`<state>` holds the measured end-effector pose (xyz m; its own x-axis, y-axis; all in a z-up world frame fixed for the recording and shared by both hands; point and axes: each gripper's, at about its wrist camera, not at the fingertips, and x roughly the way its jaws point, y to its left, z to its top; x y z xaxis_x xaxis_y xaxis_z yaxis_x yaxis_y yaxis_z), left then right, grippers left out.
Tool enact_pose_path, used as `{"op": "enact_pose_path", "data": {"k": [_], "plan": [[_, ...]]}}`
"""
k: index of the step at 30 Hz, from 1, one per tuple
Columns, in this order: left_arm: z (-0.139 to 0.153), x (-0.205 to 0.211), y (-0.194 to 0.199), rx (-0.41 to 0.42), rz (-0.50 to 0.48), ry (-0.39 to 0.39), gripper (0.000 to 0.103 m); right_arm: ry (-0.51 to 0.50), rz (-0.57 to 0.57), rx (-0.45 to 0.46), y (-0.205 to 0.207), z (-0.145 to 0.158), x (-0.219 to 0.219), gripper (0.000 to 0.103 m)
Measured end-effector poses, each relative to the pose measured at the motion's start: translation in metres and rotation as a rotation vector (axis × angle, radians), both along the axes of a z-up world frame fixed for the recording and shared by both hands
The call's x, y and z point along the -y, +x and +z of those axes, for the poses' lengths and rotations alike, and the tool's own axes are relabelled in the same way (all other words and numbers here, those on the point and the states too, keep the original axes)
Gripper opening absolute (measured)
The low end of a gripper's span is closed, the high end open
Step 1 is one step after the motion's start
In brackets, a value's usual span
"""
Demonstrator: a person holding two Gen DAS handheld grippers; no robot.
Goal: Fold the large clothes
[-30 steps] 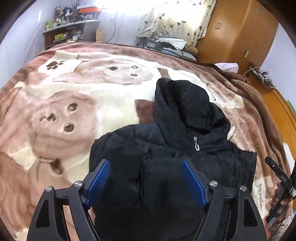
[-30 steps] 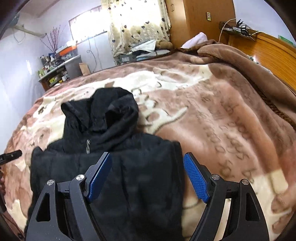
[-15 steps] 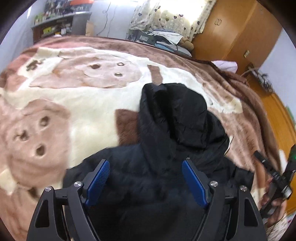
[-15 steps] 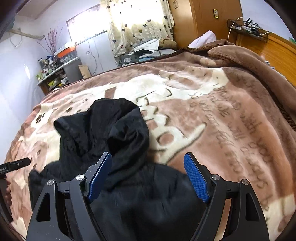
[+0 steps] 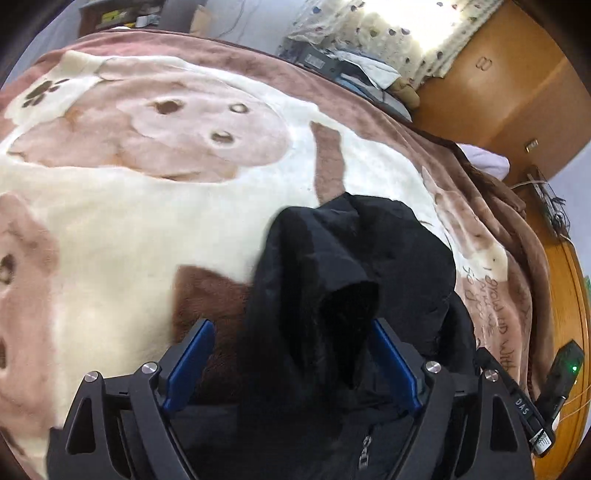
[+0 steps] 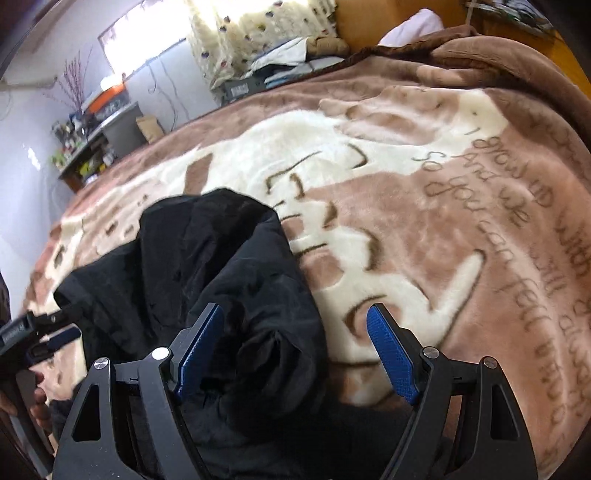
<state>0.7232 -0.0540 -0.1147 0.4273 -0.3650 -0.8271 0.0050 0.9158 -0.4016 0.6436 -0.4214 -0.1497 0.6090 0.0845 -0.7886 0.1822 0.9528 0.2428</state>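
A black hooded puffer jacket (image 5: 351,280) lies on the bed's brown and cream blanket (image 5: 147,206), hood pointing away from me. My left gripper (image 5: 291,365) is open and low over the hood's left side, with hood fabric between its blue pads (image 5: 190,360). In the right wrist view the jacket (image 6: 207,280) fills the lower left. My right gripper (image 6: 295,354) is open over the hood's right edge, its right pad (image 6: 391,354) above bare blanket (image 6: 424,221). The left gripper (image 6: 33,332) shows at the far left there, and the right gripper's body (image 5: 554,380) at the left view's right edge.
A wooden wardrobe (image 5: 491,74) and curtained window (image 6: 255,33) stand beyond the bed. A cluttered shelf (image 6: 96,140) is at the far left. Piled clothes (image 5: 351,70) lie at the head of the bed. A wooden bed frame (image 5: 569,295) runs along the right.
Both grippers have moved forward from over the jacket's body to the hood and come lower. The jaws stay open. The jacket lies where it was.
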Motion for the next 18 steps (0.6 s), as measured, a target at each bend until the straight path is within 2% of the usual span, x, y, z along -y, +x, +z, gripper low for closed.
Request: {"op": "enact_pose_path", "data": {"k": [1,2,3,4,5,7,11,15,18], "plan": [[-0.004,0.005,0.001,0.004,0.001,-0.003,0.067,-0.011,0.014,-0.005,0.002,-0.002,-0.004,0.057],[-0.006,0.007,0.003,-0.001,-0.004,-0.005,0.056,-0.004,0.035,-0.017,0.005,-0.004,-0.008,0.045],[-0.010,0.010,0.004,-0.016,-0.002,0.012,0.035,-0.006,0.035,-0.032,0.007,-0.006,-0.010,0.031],[-0.013,0.012,0.005,-0.028,-0.002,0.032,0.020,-0.013,0.029,-0.038,0.007,-0.008,-0.012,0.025],[-0.015,0.013,0.005,-0.040,0.002,0.046,0.017,-0.026,0.032,-0.039,0.007,-0.009,-0.013,0.020],[-0.012,0.007,-0.001,-0.024,0.020,0.004,0.013,-0.042,0.045,-0.036,0.004,-0.008,-0.017,0.013],[0.006,-0.003,-0.023,0.034,0.017,0.020,0.012,-0.087,0.064,0.017,-0.015,0.006,-0.021,0.010],[0.021,-0.012,-0.051,0.060,0.006,-0.035,0.012,-0.120,0.077,0.074,-0.041,0.024,-0.025,0.008],[0.036,-0.016,-0.074,0.082,-0.019,-0.048,0.012,-0.151,0.090,0.128,-0.071,0.039,-0.029,0.008]]}}
